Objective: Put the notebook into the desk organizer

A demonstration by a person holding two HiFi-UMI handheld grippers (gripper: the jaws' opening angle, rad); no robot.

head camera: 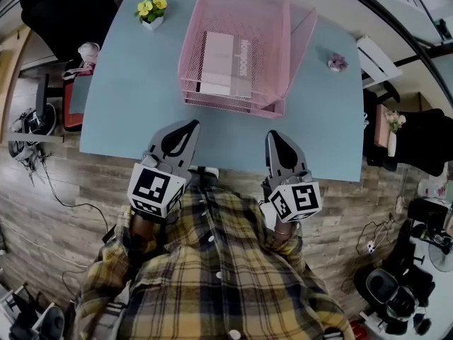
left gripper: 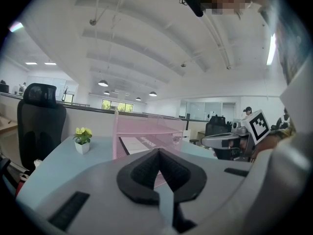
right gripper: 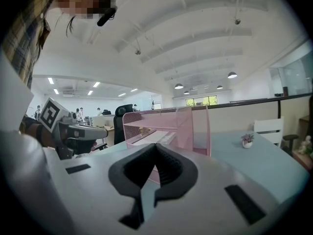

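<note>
Bare desk [head camera: 120, 112] lies either side of the pink organizer [head camera: 244, 20]

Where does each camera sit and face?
Head view: on the person's head, steeply down at desk, desk organizer, notebook; shirt, left gripper, right gripper show.
Left gripper view: on left gripper, along shut jaws toward desk organizer; right gripper at right.
Right gripper view: on right gripper, toward desk organizer; left gripper at left.
All share the desk organizer.

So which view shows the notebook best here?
The head view: it looks down on the notebook, showing most of its cover lying in the pink desk organizer. The left gripper view and right gripper view each catch only a low, foreshortened strip of it.
</note>
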